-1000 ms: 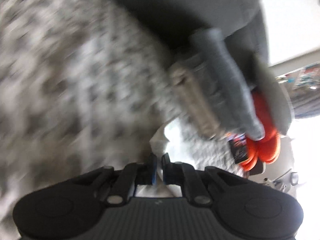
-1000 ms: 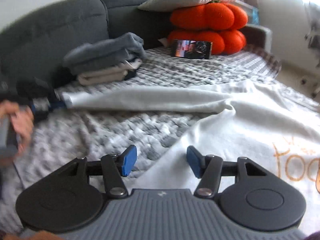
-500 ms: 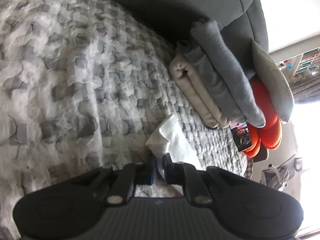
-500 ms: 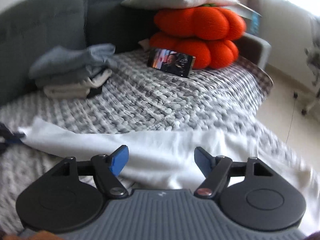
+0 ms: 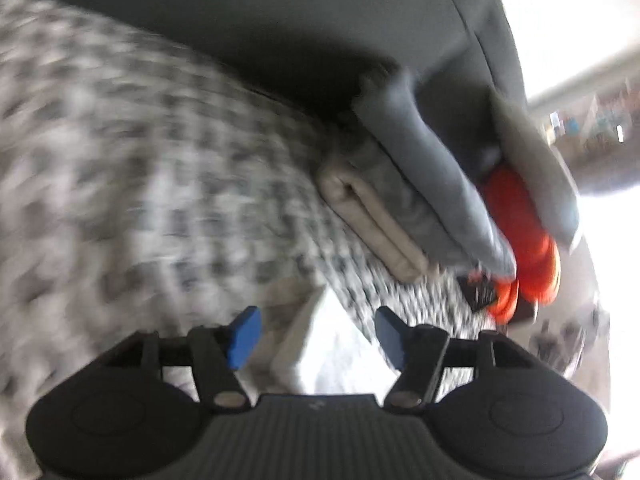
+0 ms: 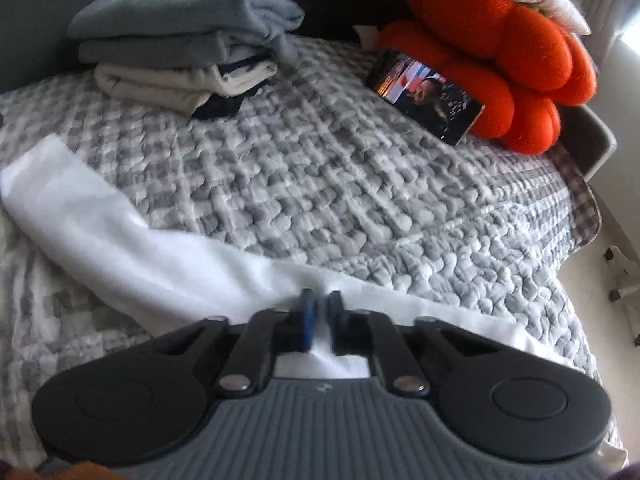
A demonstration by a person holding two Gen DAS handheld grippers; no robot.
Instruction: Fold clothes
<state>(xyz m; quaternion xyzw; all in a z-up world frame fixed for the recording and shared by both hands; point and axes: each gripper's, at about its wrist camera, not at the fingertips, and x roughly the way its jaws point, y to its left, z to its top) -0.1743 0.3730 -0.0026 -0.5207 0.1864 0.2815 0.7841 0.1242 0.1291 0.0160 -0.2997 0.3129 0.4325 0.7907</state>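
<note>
A white garment (image 6: 120,248) lies on the grey-and-white quilted cover (image 6: 320,168), its long sleeve stretched out to the left. My right gripper (image 6: 320,314) is shut on the garment's upper edge where the sleeve joins the body. In the blurred left wrist view my left gripper (image 5: 316,334) stands open, and the white sleeve end (image 5: 316,336) lies loose between its blue pads without touching them.
A stack of folded grey and cream clothes (image 6: 184,48) sits at the back against the dark sofa (image 5: 280,24). Orange pumpkin cushions (image 6: 500,64) and a lit phone (image 6: 428,96) lie at the back right. The cover's edge drops to the floor at right.
My left gripper has opened and let go of the sleeve end. My right gripper has gone down onto the garment and shut on its upper edge.
</note>
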